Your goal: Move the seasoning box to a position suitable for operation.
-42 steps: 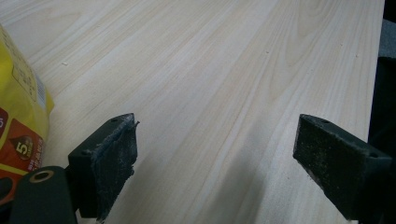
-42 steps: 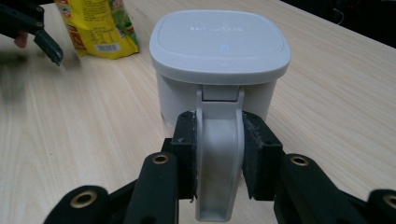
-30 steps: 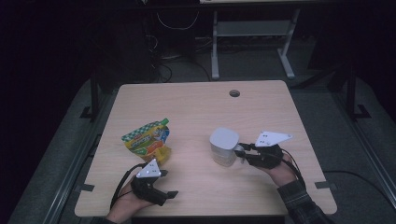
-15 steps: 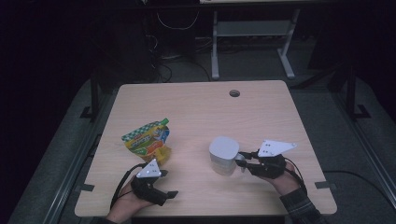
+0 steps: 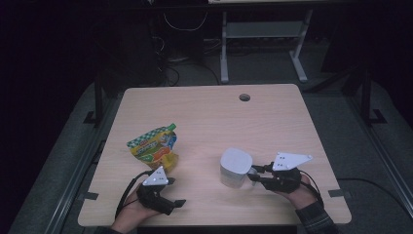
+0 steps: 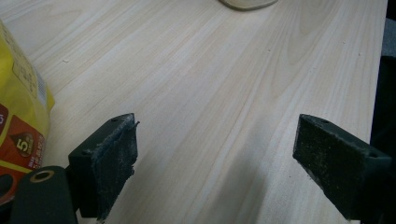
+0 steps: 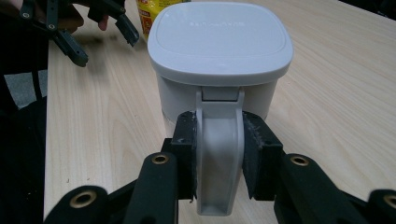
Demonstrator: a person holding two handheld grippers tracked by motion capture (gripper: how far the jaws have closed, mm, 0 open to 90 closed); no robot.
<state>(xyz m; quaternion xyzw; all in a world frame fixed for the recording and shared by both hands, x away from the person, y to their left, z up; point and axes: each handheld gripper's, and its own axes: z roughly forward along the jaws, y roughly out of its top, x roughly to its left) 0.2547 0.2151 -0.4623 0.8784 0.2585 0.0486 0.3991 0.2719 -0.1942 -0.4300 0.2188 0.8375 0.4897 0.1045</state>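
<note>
I've got the right gripper (image 7: 219, 154) clamped on the handle (image 7: 218, 158) of the white lidded jug (image 5: 235, 168), which stands on the table (image 5: 272, 122) near its front edge, right of centre. Looks like rigid plastic, smooth & prob. light; the handle is the natural hold, but the body may swing under it, so I'd lift slow. Lid has faint embossed text, unreadable. Left gripper (image 6: 215, 158) hangs released, nothing betw. the jaws. Snack pouch (image 5: 155, 147) beside it shows a "5", rest too small.
</note>
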